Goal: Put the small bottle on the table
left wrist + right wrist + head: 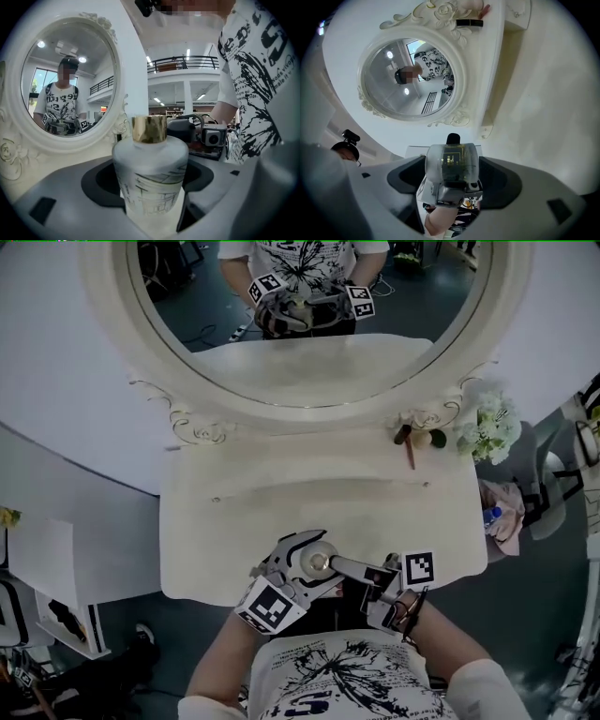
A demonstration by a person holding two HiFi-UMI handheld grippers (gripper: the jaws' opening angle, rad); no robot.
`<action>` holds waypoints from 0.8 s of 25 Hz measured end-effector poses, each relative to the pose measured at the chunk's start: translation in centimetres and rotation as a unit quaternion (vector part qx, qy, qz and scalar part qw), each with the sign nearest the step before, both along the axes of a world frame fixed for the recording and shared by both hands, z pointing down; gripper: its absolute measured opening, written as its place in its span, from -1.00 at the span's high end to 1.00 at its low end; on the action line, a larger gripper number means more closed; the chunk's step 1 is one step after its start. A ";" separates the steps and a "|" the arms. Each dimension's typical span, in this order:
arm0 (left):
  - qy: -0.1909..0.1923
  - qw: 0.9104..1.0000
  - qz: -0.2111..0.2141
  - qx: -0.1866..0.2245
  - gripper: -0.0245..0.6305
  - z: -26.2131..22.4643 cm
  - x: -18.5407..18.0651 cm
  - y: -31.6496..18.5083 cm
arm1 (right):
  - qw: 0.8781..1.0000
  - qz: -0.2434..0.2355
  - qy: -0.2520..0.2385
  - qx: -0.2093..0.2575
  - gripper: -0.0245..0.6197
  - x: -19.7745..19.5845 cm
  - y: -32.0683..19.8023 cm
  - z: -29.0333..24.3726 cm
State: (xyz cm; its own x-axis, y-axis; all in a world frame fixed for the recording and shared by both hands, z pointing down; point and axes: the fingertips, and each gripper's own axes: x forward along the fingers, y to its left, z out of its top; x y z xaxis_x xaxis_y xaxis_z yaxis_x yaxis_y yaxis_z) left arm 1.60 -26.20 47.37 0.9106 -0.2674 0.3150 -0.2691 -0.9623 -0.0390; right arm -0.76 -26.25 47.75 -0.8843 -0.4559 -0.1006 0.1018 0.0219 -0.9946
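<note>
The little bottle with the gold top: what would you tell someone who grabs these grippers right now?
Left gripper: shut on the small bottle.
Right gripper: shut on the same bottle, from the other side.
Bottle: upright over the front of the white table, before the mirror; whether it touches the top cannot be seen.
Done: bottle is at the table.
Left: set it down, open both grippers, back away.

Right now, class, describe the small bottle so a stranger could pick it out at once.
Find the white dressing table with the oval mirror. At its near edge, the small bottle sits between the fingers of the left gripper. Its frosted body and gold cap stand alone.
</note>
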 end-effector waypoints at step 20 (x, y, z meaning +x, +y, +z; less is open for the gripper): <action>-0.041 0.997 -0.034 -0.055 -0.14 13.2 0.9 -1.5 | 0.999 -0.010 0.038 -0.023 -0.20 1.0 -1.6 12.2</action>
